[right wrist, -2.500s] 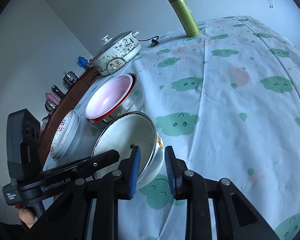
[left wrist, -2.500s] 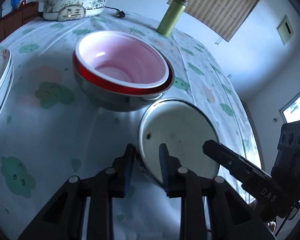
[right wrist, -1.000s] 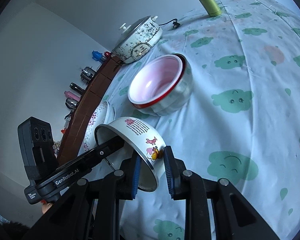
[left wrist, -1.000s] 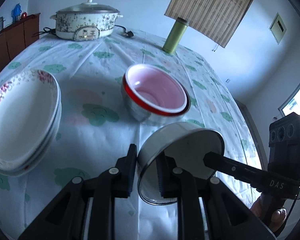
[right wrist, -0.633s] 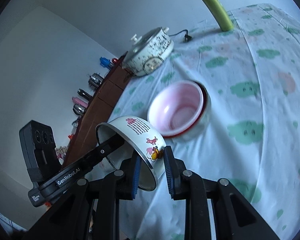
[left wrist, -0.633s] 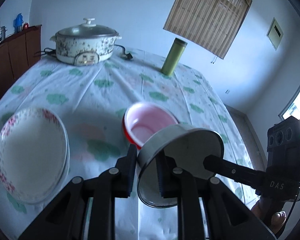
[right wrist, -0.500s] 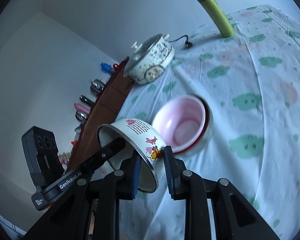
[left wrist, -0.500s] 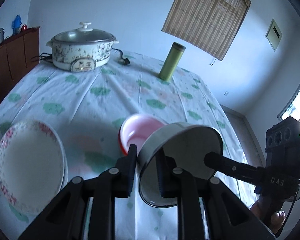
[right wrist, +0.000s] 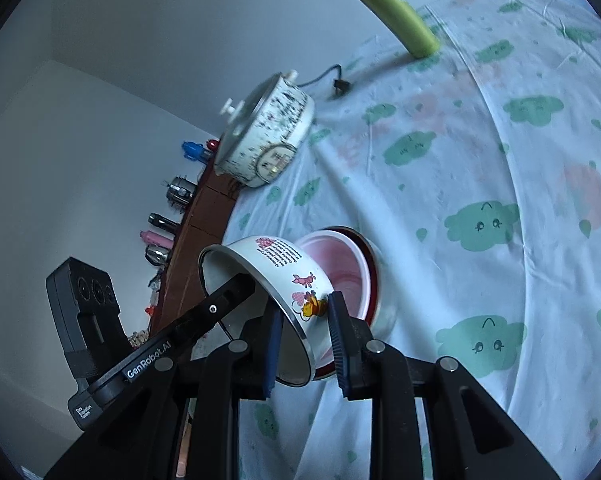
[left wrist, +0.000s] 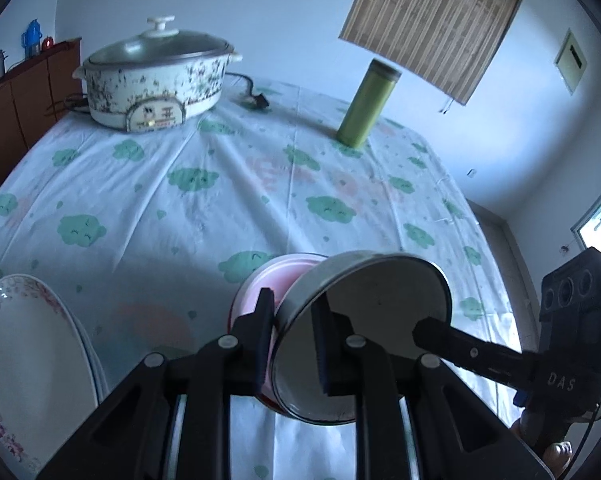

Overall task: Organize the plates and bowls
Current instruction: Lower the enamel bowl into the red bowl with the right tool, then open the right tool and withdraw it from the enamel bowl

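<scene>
A small white enamel bowl [left wrist: 364, 332] [right wrist: 276, 276] with cartoon prints and a steel rim hangs in the air, tilted on its side. My left gripper [left wrist: 294, 344] is shut on its rim at one side, and my right gripper [right wrist: 304, 344] is shut on the rim at the opposite side. Right behind and below it on the table stands a larger steel bowl [left wrist: 260, 292] [right wrist: 340, 256] with a red band and pink inside, partly hidden by the held bowl. A stack of white floral plates [left wrist: 24, 364] lies at the left.
An electric cooking pot [left wrist: 156, 80] [right wrist: 264, 140] with a glass lid and its loose cord stands at the table's far side, a green flask [left wrist: 368, 104] [right wrist: 392, 12] to its right. The cloud-print tablecloth [left wrist: 172, 200] covers the table. A wooden sideboard [left wrist: 16, 96] stands at the left.
Both grippers lifted the enamel bowl off the table and carried it back and up. The table's things now look smaller and farther, and the red-banded bowl has slipped partly behind the held bowl.
</scene>
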Tool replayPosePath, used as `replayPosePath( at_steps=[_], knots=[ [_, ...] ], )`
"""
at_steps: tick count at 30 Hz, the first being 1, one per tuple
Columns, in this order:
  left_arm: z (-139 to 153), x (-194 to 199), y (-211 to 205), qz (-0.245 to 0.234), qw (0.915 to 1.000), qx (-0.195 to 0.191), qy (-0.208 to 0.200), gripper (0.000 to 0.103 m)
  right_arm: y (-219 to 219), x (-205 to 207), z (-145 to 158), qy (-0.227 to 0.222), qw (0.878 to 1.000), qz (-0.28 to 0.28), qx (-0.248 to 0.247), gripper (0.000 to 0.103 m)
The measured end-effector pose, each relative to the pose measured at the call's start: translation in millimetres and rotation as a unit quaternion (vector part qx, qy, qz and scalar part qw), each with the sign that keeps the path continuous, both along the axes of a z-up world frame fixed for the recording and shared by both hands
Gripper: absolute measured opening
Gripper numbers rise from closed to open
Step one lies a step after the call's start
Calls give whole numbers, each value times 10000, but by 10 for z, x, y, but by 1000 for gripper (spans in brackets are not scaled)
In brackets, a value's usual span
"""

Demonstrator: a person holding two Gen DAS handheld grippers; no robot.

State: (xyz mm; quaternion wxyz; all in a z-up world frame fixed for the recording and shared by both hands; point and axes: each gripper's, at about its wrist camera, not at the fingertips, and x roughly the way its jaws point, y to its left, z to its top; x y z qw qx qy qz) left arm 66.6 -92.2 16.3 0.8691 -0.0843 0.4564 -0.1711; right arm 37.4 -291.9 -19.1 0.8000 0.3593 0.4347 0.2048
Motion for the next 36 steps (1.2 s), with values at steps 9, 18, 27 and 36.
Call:
replayPosePath(
  at_steps=[9, 18, 27, 36],
  knots=[
    [-217, 171, -22, 39, 9996, 77, 280, 16, 50, 124, -105, 120, 9996, 4, -246, 25],
    [-202, 161, -60, -58, 9996, 219, 151, 16, 176, 125, -58, -229, 9949, -77, -978, 25],
    [-144, 116, -63, -44, 9990, 429, -146, 16, 295, 99, -68, -429, 9889, -61, -1424, 26],
    [-54, 80, 72, 224, 9956, 691, -600, 17, 311, 53, -56, -678, 9866, -162, -1474, 26]
  ],
)
